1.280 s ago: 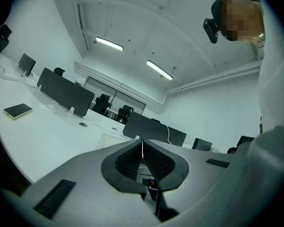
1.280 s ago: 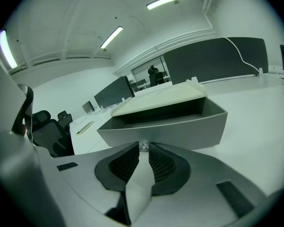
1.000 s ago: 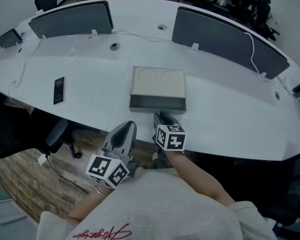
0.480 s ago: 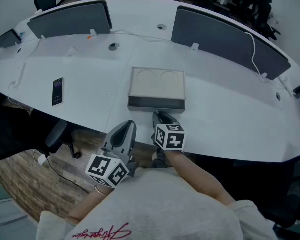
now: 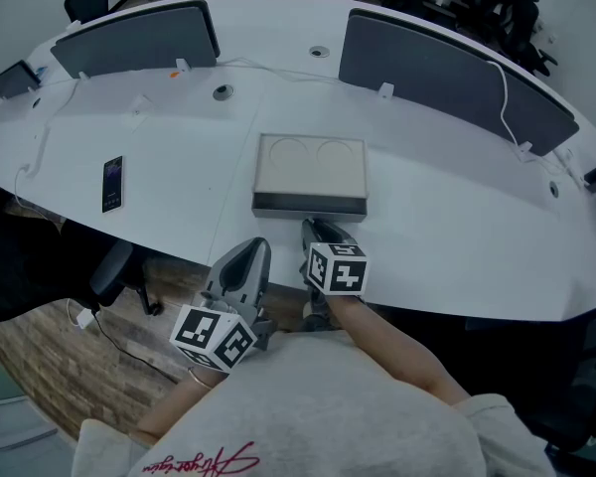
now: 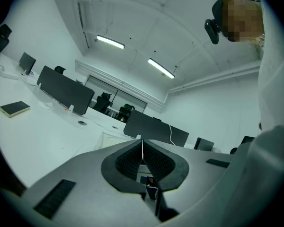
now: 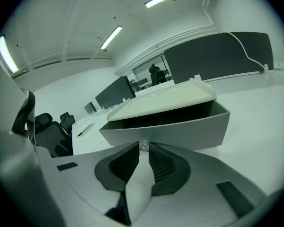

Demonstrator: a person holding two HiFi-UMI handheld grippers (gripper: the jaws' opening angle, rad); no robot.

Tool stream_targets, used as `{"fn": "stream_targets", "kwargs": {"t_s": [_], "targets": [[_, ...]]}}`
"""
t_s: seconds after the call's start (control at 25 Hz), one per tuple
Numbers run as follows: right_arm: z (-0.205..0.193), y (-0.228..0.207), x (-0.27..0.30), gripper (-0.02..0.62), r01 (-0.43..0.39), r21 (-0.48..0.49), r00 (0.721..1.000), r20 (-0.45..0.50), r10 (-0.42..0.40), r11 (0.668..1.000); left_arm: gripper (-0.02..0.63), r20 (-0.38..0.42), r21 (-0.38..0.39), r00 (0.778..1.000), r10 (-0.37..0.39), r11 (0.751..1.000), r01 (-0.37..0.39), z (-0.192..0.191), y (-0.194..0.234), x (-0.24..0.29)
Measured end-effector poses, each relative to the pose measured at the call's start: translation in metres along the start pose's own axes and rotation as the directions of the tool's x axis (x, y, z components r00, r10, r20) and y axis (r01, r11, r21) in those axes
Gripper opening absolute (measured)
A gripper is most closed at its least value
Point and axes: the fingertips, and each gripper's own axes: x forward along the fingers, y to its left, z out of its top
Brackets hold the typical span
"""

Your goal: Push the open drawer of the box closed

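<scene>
**Drawer slightly open, right fingers on its knob**

The drawer (image 5: 310, 206) juts a little from the near side of the box (image 5: 310, 164), mid-tabletop (image 5: 447, 202). The right gripper (image 5: 316, 230) has its fingers pinched on the small clear knob (image 7: 143, 145) on the drawer front. The left gripper (image 5: 252, 254) is just beside it at the tabletop's near edge, fingers pressed together, empty.

Left tongs (image 5: 252, 253) and right tongs (image 5: 313, 229), both with jaws together.

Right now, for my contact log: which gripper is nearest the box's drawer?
The right gripper: its tips sit at the drawer front, while the left gripper hangs back off the table edge.
</scene>
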Motion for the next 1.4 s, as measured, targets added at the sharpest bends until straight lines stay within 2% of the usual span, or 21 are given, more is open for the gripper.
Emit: {"fn": "stream_targets", "kwargs": {"t_s": [1.4], "targets": [[0.0087,-0.0043,0.0087,0.072,-0.006,-0.002,1.0,0.0,0.006,1.0,0.018,-0.001,-0.016,1.0,0.03,0.999,-0.03,-0.0002,0.0082,0.0034]]}}
